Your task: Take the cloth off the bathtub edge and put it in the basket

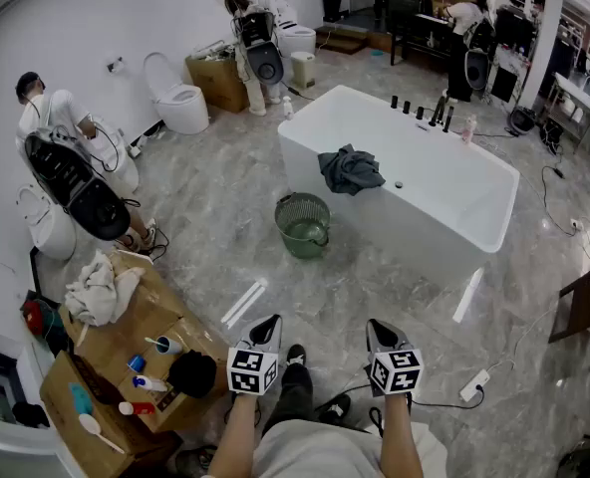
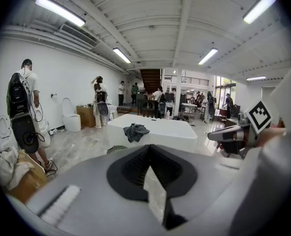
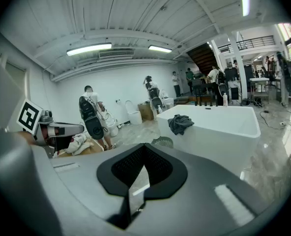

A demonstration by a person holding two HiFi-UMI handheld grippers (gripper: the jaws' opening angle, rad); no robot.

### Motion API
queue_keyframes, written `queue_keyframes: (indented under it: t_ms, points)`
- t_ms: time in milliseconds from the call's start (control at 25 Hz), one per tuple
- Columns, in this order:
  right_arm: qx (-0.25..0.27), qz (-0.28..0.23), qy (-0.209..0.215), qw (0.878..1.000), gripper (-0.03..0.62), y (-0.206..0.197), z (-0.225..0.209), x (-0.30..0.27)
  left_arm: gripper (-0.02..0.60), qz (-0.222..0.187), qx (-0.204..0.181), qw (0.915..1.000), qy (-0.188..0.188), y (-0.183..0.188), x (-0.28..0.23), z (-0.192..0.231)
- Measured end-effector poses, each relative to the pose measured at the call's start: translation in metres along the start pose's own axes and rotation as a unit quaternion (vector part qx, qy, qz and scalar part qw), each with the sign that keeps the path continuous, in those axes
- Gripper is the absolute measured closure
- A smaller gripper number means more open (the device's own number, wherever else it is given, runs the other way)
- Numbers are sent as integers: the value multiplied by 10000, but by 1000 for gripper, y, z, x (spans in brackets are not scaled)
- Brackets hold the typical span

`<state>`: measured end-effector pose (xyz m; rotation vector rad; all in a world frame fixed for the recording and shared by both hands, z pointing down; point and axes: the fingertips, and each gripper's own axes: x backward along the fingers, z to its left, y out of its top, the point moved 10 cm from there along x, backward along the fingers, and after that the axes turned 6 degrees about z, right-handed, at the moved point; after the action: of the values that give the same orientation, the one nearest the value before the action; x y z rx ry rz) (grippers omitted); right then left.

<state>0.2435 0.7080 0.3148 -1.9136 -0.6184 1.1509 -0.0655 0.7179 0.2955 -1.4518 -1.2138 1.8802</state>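
Note:
A dark grey cloth [image 1: 350, 170] hangs crumpled over the near left edge of the white bathtub [image 1: 444, 207]. On the floor just in front of that edge stands a round green basket [image 1: 303, 225], which looks empty. My left gripper [image 1: 267, 327] and right gripper [image 1: 379, 329] are held side by side low in the head view, well short of the tub. Both are shut with nothing between the pads. The left gripper view has its gripper [image 2: 149, 154] aimed at the cloth [image 2: 135, 131] and basket [image 2: 117, 149]. The right gripper [image 3: 144, 154] faces the cloth [image 3: 180, 123] and basket [image 3: 162, 141] too.
Cardboard boxes [image 1: 126, 337] with bottles and a pale rag stand at the left. A power strip [image 1: 474, 384] and its cable lie on the floor at the right. White strips [image 1: 243, 304] lie on the grey marble floor. People with backpacks [image 1: 71, 177] and toilets [image 1: 180, 103] line the wall.

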Motion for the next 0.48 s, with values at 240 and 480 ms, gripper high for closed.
queue_keyframes:
  t_ms: [240, 480]
  points:
    - [41, -122, -98, 9999, 594, 8, 3, -13, 525, 47, 40, 10000, 43, 2, -6, 14]
    - [-42, -173, 126, 9998, 594, 15, 10, -32, 525, -9, 199, 9998, -24, 9, -19, 34]
